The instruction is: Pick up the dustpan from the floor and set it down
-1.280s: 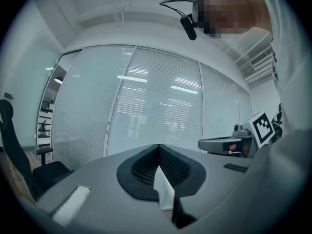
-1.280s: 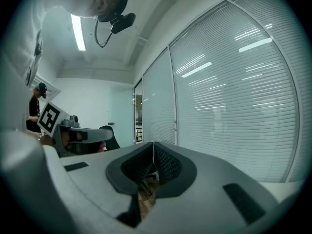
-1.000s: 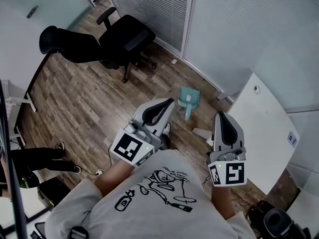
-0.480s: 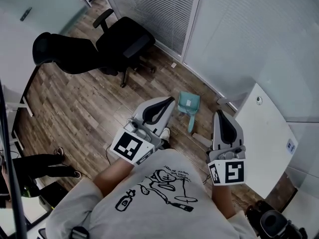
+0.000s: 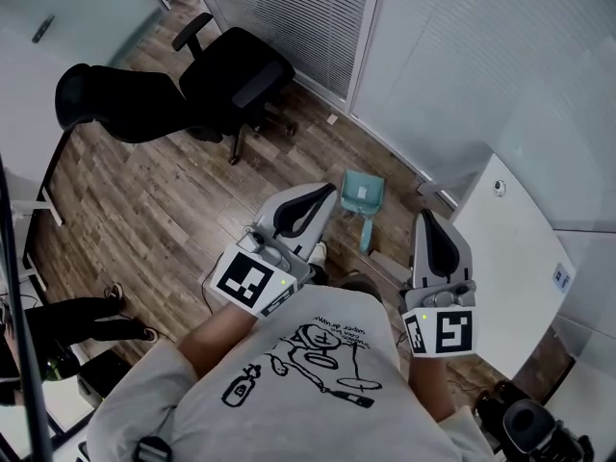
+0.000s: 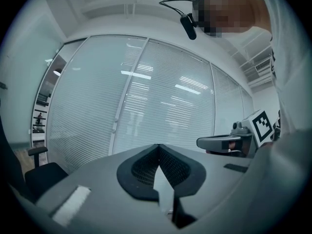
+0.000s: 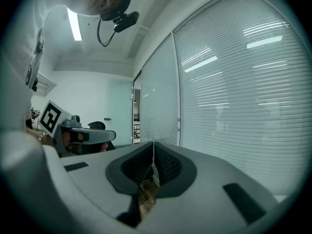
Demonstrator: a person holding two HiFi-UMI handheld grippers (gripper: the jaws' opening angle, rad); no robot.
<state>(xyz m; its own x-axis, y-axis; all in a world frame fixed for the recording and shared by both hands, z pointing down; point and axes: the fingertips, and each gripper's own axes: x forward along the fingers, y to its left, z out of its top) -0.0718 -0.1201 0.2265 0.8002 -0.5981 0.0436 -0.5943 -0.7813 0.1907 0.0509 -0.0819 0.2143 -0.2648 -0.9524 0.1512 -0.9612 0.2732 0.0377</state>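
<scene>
Forward since a second ago: left gripper (image 5: 330, 192), right gripper (image 5: 423, 218), jaws together, empty.
Pale-teal plastic dustpan (image 5: 363, 194) lies on wooden floor (image 5: 164, 191) between their tips, handle toward the person (image 5: 308, 373); details too small.

The left gripper (image 5: 324, 198) is held level, jaws pressed together, empty; the right gripper (image 5: 424, 221) is held well apart beside it, likewise closed

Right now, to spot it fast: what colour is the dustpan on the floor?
Dustpan: pale teal, best in the head view.
</scene>
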